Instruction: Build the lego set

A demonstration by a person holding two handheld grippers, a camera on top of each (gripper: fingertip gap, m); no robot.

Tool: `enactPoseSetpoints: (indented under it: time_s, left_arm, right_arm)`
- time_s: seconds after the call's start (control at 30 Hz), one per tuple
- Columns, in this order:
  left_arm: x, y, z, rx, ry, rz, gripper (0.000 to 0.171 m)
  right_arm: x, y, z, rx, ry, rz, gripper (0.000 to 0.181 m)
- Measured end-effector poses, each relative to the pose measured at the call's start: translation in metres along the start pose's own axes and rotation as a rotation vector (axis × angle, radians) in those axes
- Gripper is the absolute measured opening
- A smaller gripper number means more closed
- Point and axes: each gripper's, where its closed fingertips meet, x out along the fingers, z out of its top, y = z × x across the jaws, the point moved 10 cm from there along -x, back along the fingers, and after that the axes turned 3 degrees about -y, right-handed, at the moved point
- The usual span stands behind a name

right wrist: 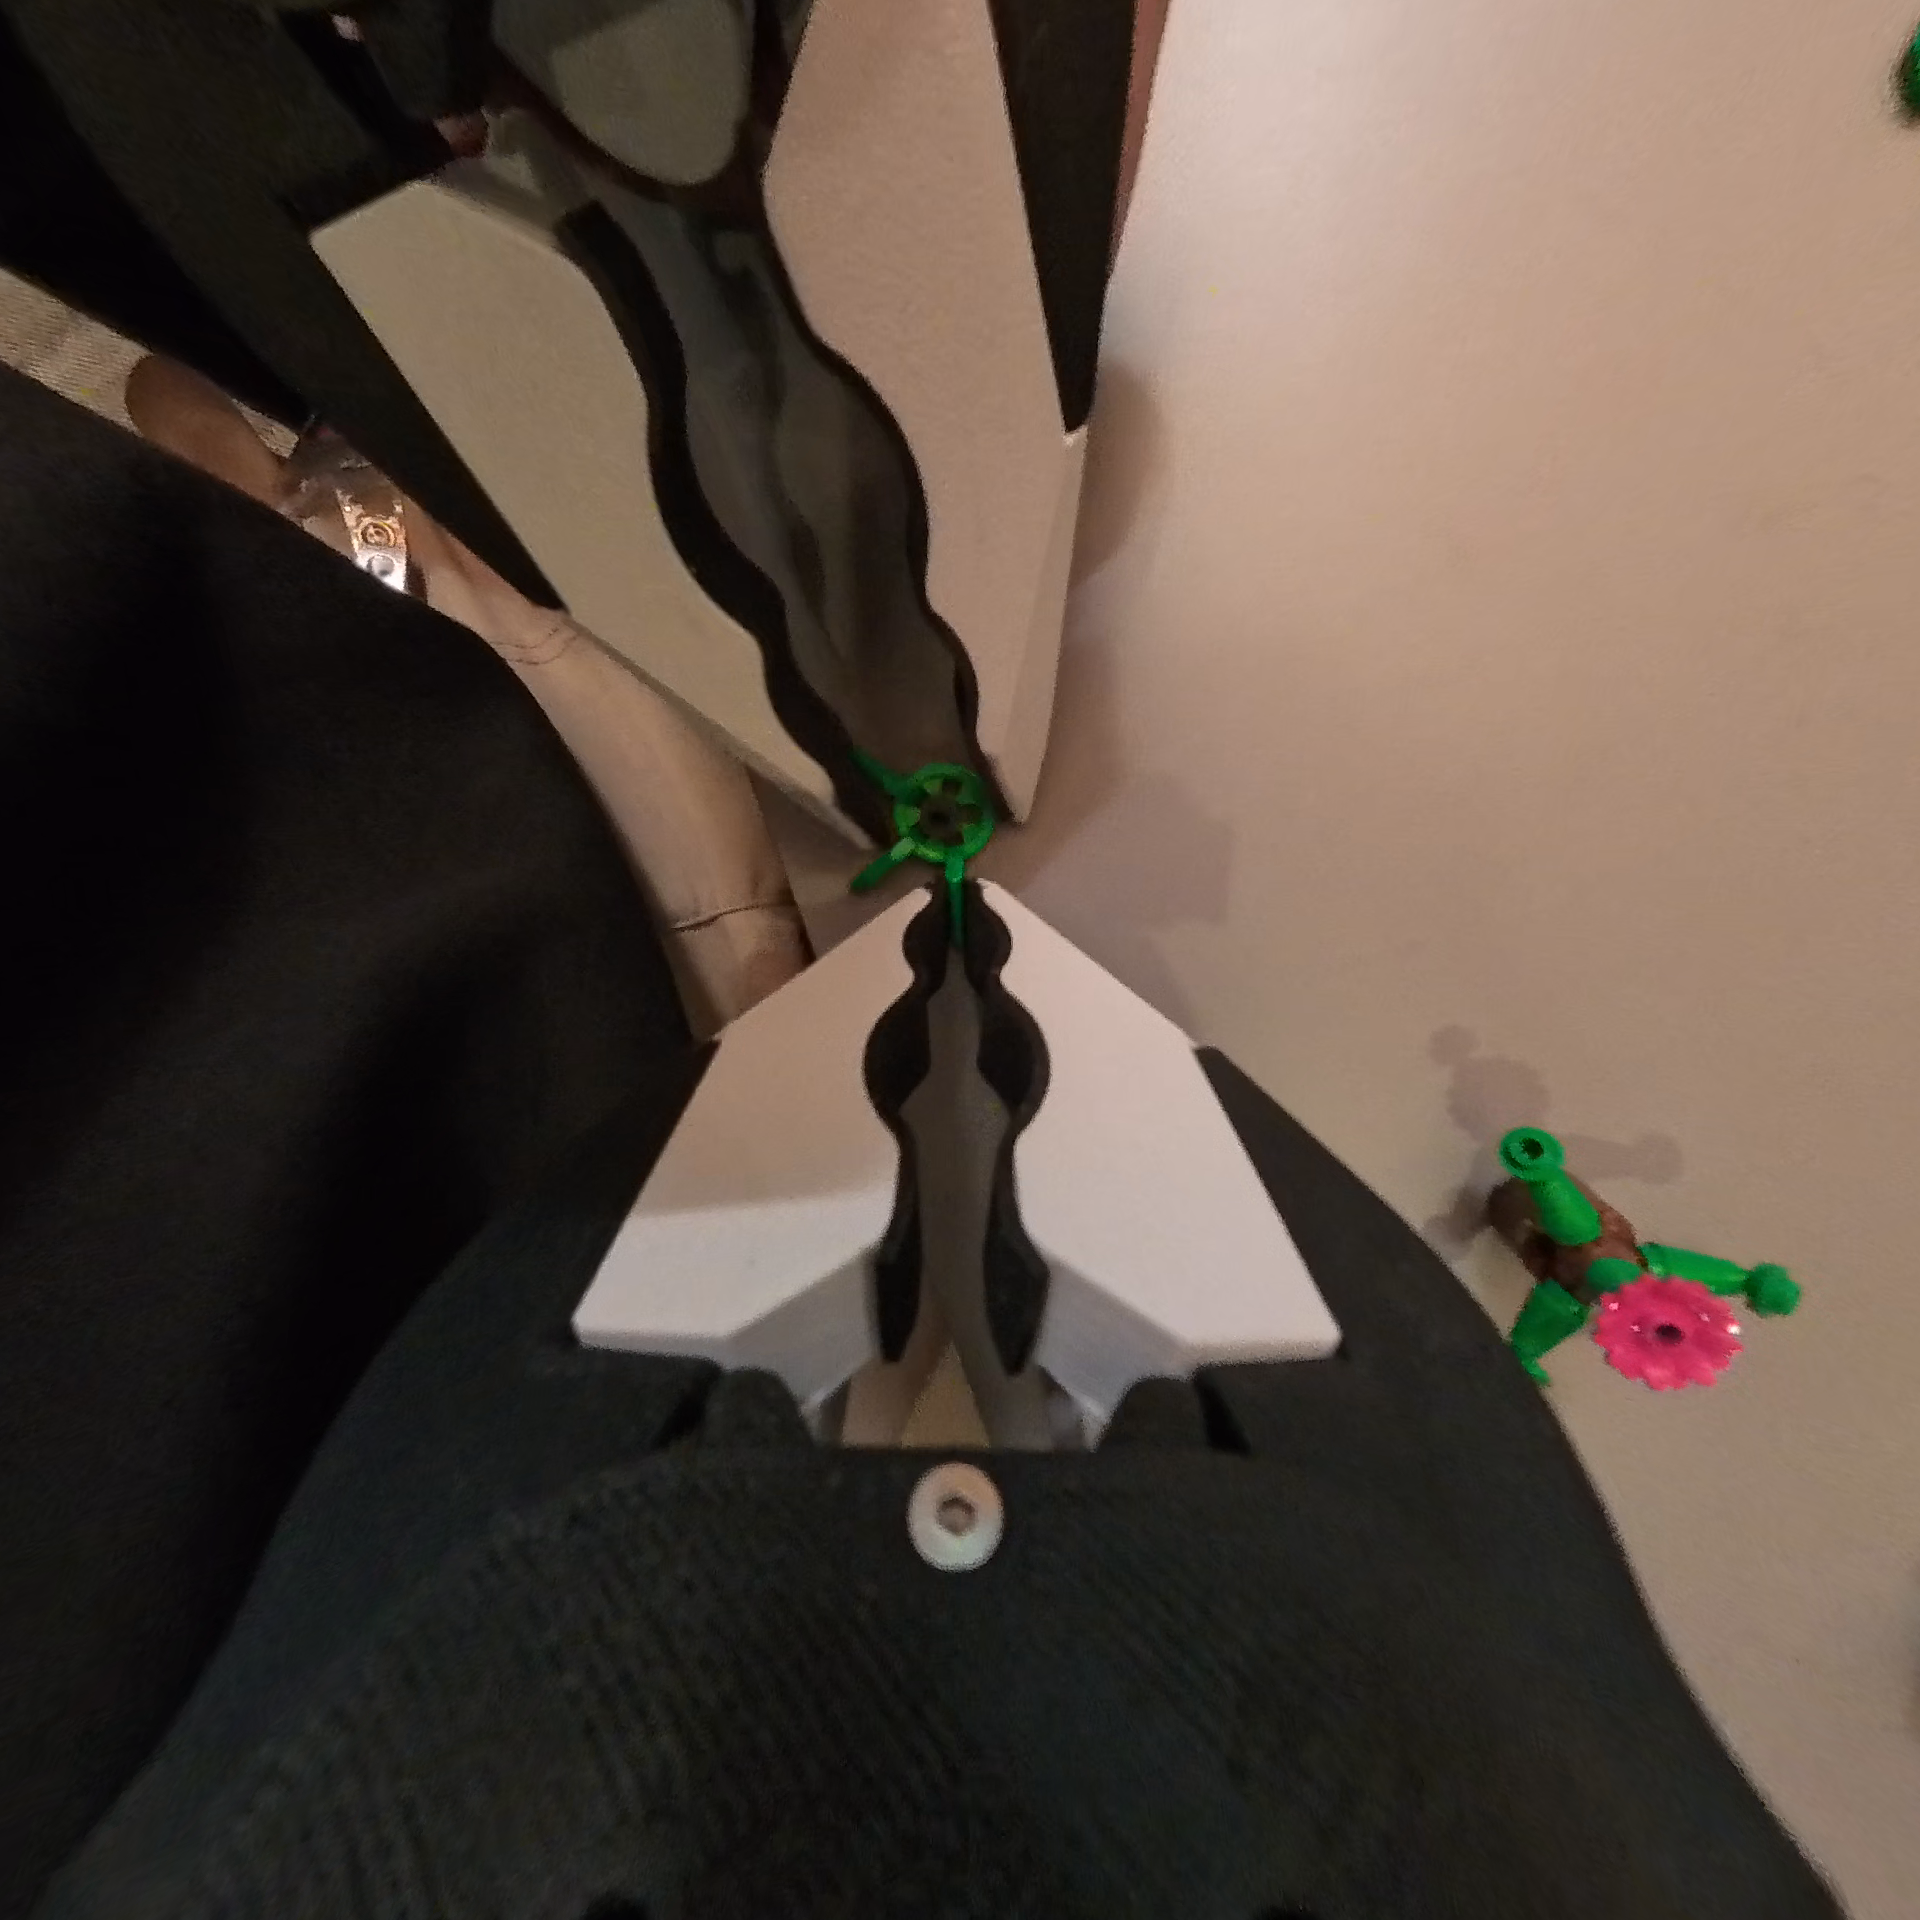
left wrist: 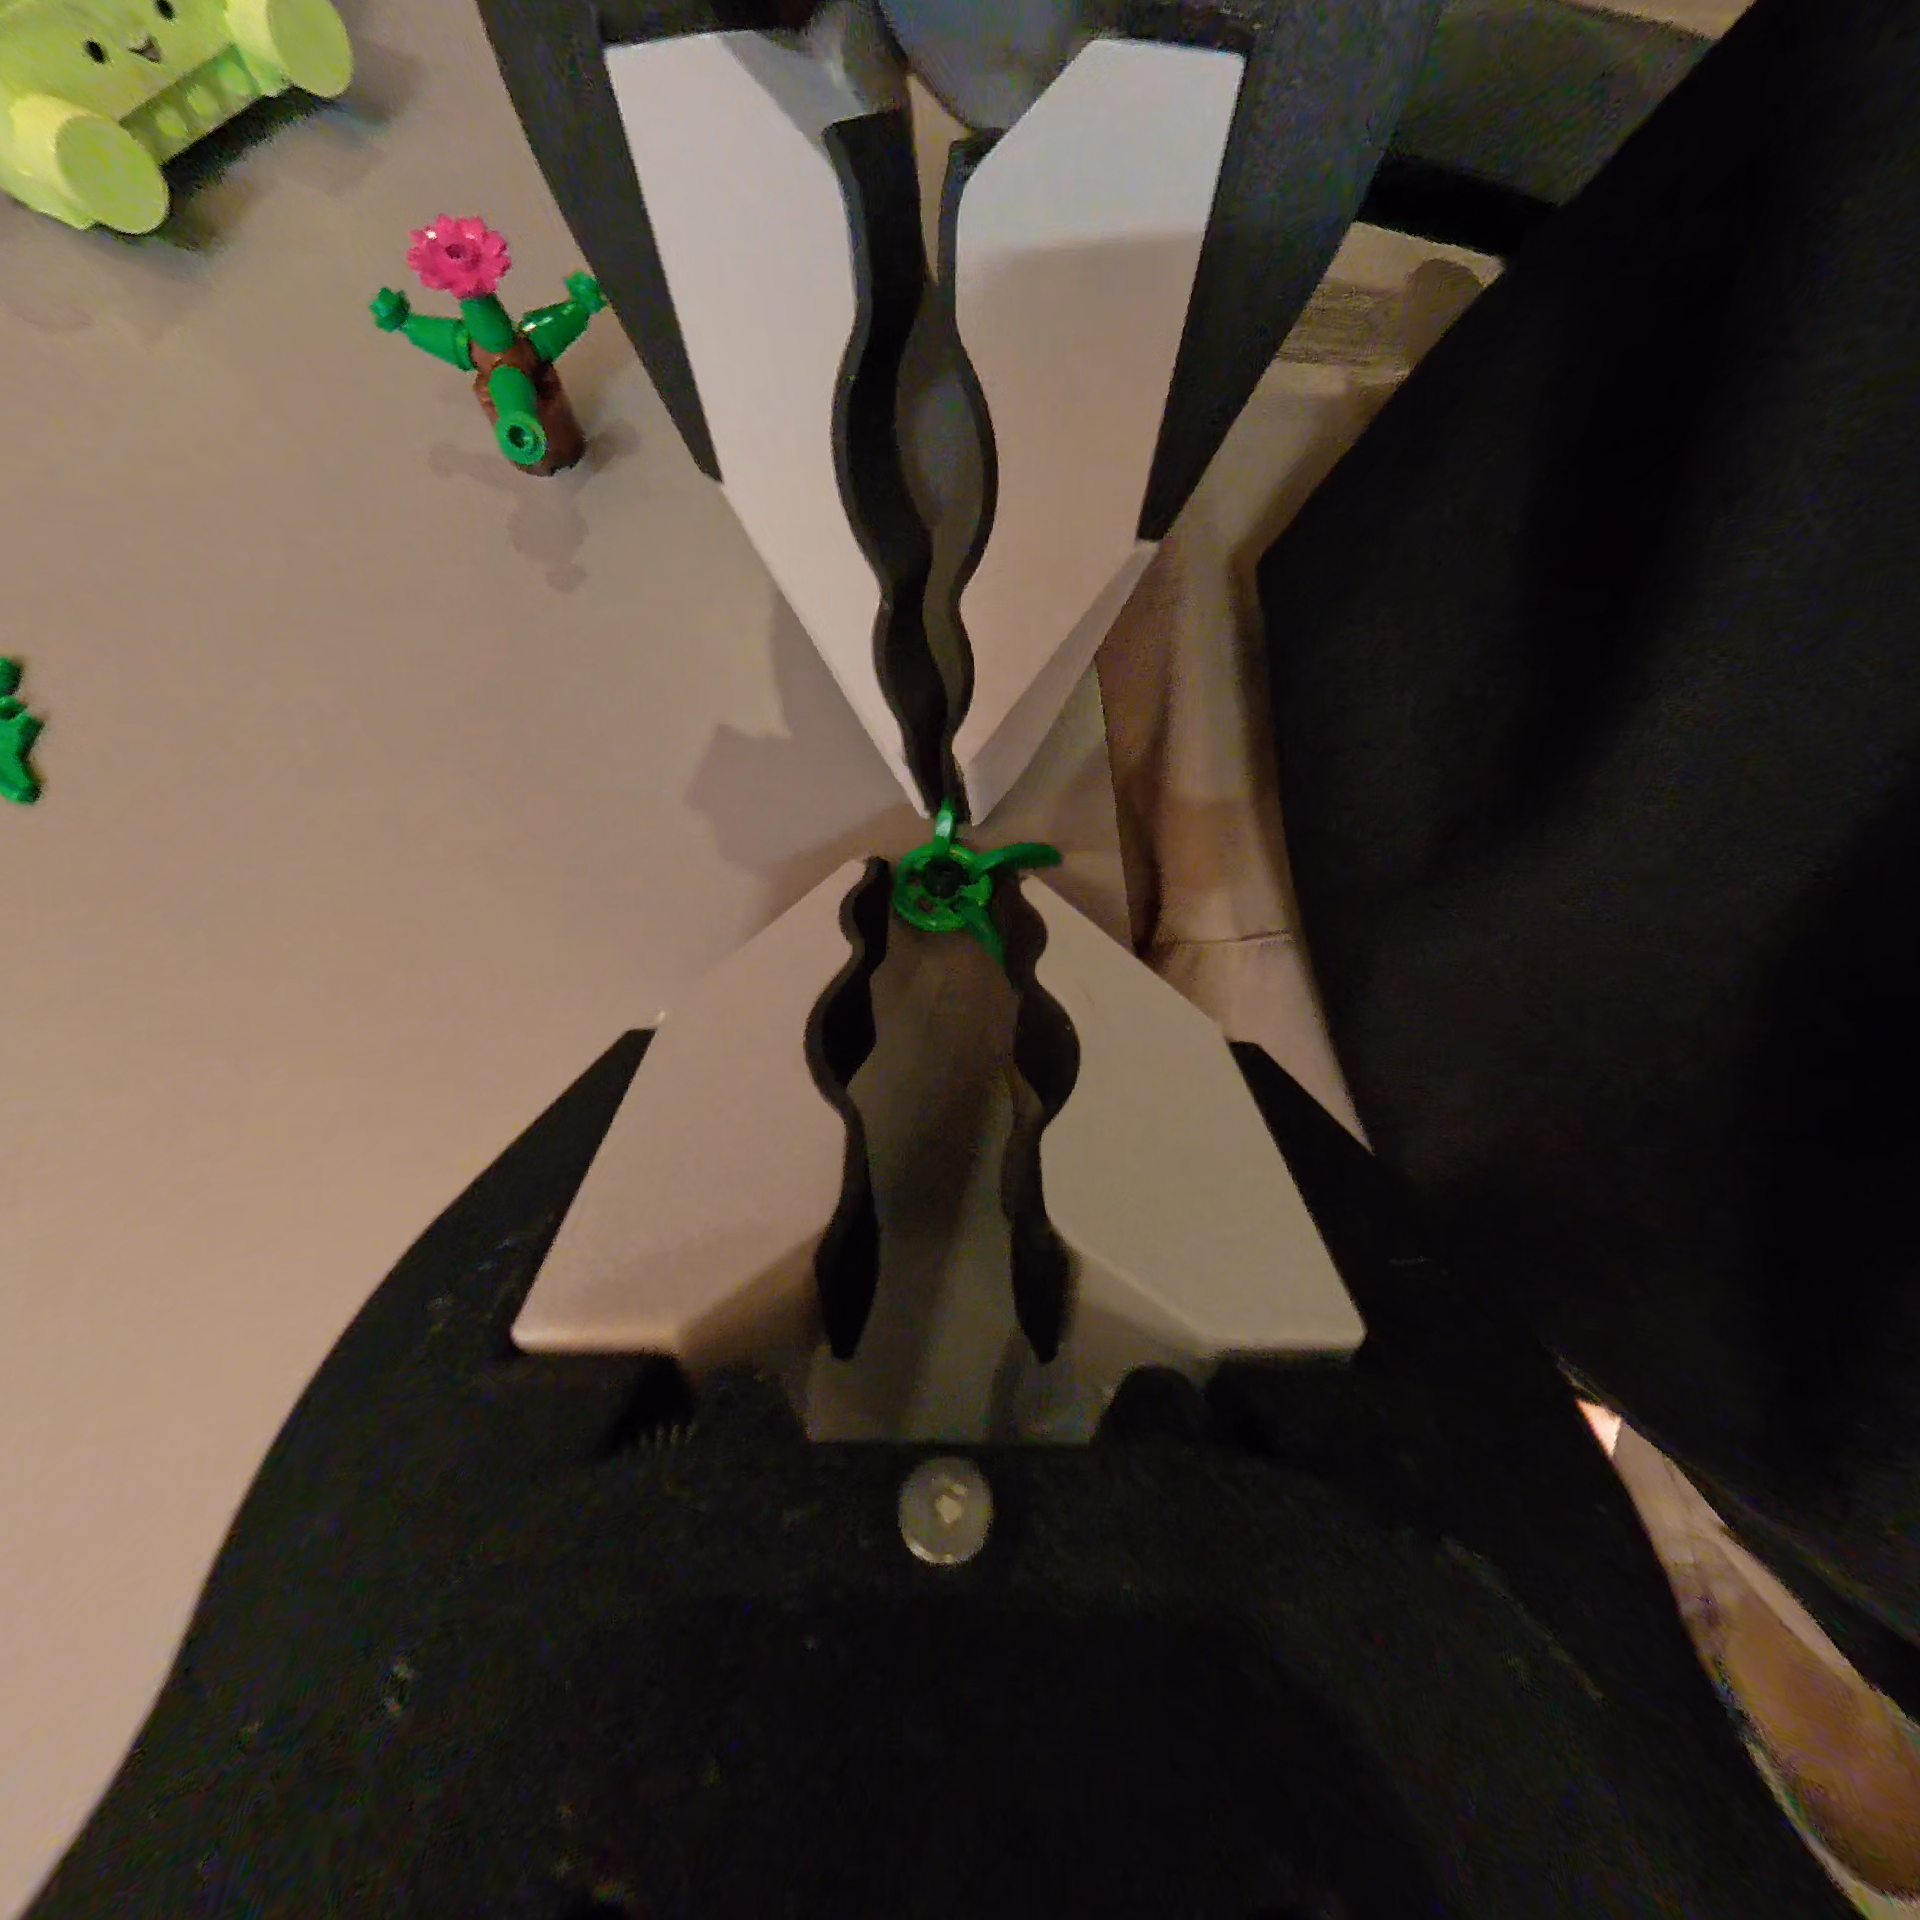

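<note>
A small green stem piece (left wrist: pixel 940 885) with a ring middle and thin curved stalks hangs between both grippers above the table edge. My left gripper (left wrist: pixel 943 902) is shut on its ring. The right gripper (left wrist: pixel 943 808) comes from the opposite side, tip to tip, and pinches one stalk. In the right wrist view, my right gripper (right wrist: pixel 951 914) is shut on that stalk, and the green piece (right wrist: pixel 940 821) sits in the left gripper (right wrist: pixel 928 798) above it. A built flower (left wrist: pixel 488 343) with a pink bloom, green arms and a brown trunk stands on the table; it also shows in the right wrist view (right wrist: pixel 1621 1278).
A lime green brick figure (left wrist: pixel 135 94) sits at the far left. Loose green leaf pieces (left wrist: pixel 16 738) lie at the left edge. A person's dark clothing (left wrist: pixel 1610 727) and beige trousers (left wrist: pixel 1195 779) lie beyond the table's edge, and the clothing shows again (right wrist: pixel 260 883). The grippers are tip to tip, or close to it. From either gripper's tips it is about 12 cm to the built flower (left wrist: pixel 488 343).
</note>
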Motion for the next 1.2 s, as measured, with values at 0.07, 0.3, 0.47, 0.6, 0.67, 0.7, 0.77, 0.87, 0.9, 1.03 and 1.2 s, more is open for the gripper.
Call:
enactPoseSetpoints:
  time_s: [0.07, 0.3, 0.47, 0.6, 0.67, 0.7, 0.77, 0.87, 0.9, 1.03, 1.2]
  left_arm:
    - [0.0, -0.003, 0.0, -0.004, 0.0, 0.027, 0.02]
    - [0.0, -0.004, -0.001, -0.013, 0.0, 0.05, 0.019]
    - [0.0, -0.003, -0.001, -0.025, -0.002, 0.039, 0.018]
    - [0.0, -0.002, -0.002, -0.041, -0.004, 0.026, 0.018]
    - [0.0, -0.002, -0.001, -0.035, -0.004, 0.031, 0.018]
    - [0.0, -0.002, -0.002, -0.037, -0.004, 0.03, 0.018]
    - [0.0, -0.002, -0.001, -0.037, -0.004, 0.029, 0.018]
    - [0.0, -0.002, -0.002, -0.037, -0.005, 0.029, 0.018]
    - [0.0, -0.003, -0.002, -0.033, -0.004, 0.032, 0.018]
    - [0.0, -0.002, -0.001, -0.041, -0.005, 0.022, 0.018]
    - [0.0, -0.003, -0.002, -0.027, -0.003, 0.036, 0.019]
  right_arm:
    - [0.0, 0.002, 0.001, -0.013, 0.013, -0.018, 0.0]
    - [0.001, 0.004, 0.007, -0.026, 0.067, -0.043, 0.0]
    - [0.003, 0.004, 0.012, -0.015, 0.122, -0.041, 0.0]
    - [0.003, 0.0, 0.016, 0.007, 0.151, -0.01, 0.0]
    - [0.004, -0.001, 0.017, 0.018, 0.164, 0.005, 0.0]
    - [0.004, -0.002, 0.019, 0.022, 0.177, 0.01, 0.0]
    - [0.005, -0.002, 0.022, 0.018, 0.209, 0.014, 0.0]
    - [0.007, -0.004, 0.025, 0.022, 0.238, 0.032, 0.0]
    - [0.007, -0.006, 0.026, 0.028, 0.243, 0.044, 0.0]
    - [0.008, -0.005, 0.028, -0.007, 0.257, 0.044, 0.0]
    - [0.003, 0.0, 0.011, -0.065, 0.085, 0.012, 0.001]
